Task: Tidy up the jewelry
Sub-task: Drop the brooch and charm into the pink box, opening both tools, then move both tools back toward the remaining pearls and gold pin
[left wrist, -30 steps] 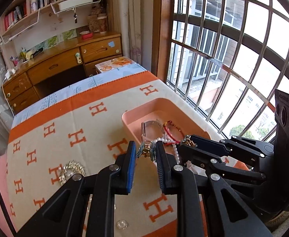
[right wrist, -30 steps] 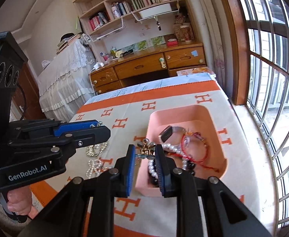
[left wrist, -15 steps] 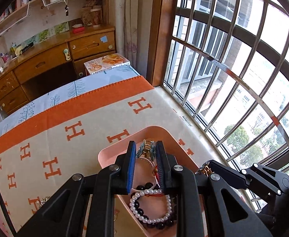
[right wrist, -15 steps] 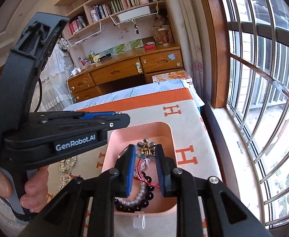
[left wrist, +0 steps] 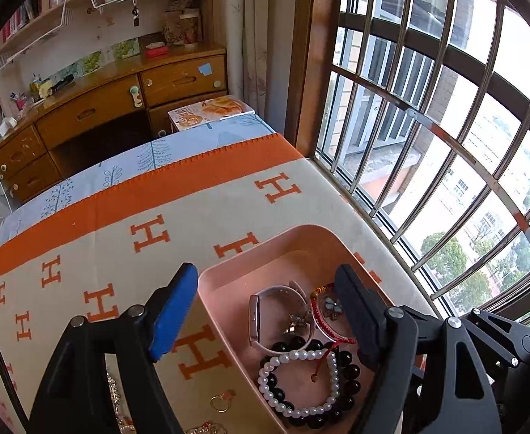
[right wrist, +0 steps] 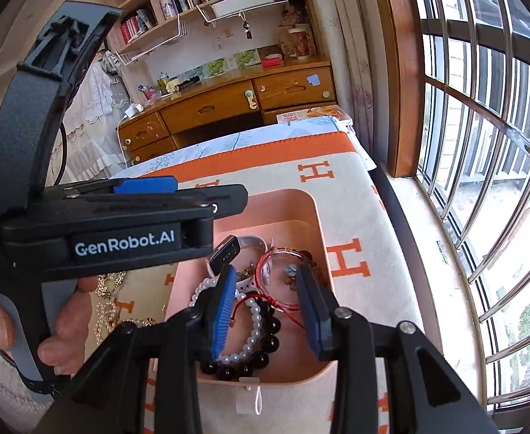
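Observation:
A pink tray on the H-patterned cloth holds a pale watch, a red cord bracelet, a pearl bracelet and black beads. My left gripper hangs over the tray's left rim, its jaws opening wide with nothing pressed between them. A small gold piece lies loose below it on the watch. My right gripper is over the tray too, jaws opening. A silver flower piece lies free in the tray between its fingers. The left gripper shows side-on, held by a hand.
Loose gold chains and pearls lie on the cloth left of the tray, and a gold ring beside it. A barred window runs close along the table's right edge. A wooden desk stands beyond the far end.
Both grippers came over the tray, each shut on a small piece of jewelry. Their jaws have since spread apart, and both pieces now lie in the tray.

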A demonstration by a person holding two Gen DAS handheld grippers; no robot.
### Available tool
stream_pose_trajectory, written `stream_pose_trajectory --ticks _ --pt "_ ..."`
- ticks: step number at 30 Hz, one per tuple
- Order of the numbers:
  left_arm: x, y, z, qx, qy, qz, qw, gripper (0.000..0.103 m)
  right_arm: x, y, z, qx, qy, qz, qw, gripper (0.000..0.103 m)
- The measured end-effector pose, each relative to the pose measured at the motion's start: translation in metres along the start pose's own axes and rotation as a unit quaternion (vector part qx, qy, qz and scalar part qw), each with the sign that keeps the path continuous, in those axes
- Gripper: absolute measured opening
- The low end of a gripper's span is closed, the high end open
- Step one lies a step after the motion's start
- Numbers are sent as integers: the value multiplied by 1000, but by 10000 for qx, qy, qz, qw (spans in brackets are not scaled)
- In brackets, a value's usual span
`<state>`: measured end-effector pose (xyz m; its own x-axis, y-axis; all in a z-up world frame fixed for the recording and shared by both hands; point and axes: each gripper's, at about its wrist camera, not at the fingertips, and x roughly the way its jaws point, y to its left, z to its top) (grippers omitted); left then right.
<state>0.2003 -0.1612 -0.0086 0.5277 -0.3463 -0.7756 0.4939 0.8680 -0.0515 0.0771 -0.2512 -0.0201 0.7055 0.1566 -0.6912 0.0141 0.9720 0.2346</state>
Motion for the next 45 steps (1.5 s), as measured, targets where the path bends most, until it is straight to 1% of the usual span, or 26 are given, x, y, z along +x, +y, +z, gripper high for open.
stream_pose_trajectory --ticks 6,20,27,30,35,42,45 --pt "-13 4 -14 -133 40 8 9999 77 -6 -1 -5 99 -31 54 9999 35" --pt "-60 8 -53 -344 -1 22 9994 77 -34 18 -27 3 63 144 9999 35" --pt "-93 16 -69 -475 -237 174 9984 77 -53 30 -33 -185 1 107 9998 35" --pt "-107 21 -73 -586 -337 224 9975 83 -63 36 -35 -267 -28 85 9996 35" --pt "-131 30 -84 -677 -503 371 9957 83 -79 46 -36 -407 -143 25 9991 35" --pt "-165 46 -107 -760 -636 588 9933 85 -98 74 -38 -609 -278 75 9977 35" --pt "-181 59 -117 -875 -733 700 9910 89 -103 88 -36 -707 -279 164 9970 35"
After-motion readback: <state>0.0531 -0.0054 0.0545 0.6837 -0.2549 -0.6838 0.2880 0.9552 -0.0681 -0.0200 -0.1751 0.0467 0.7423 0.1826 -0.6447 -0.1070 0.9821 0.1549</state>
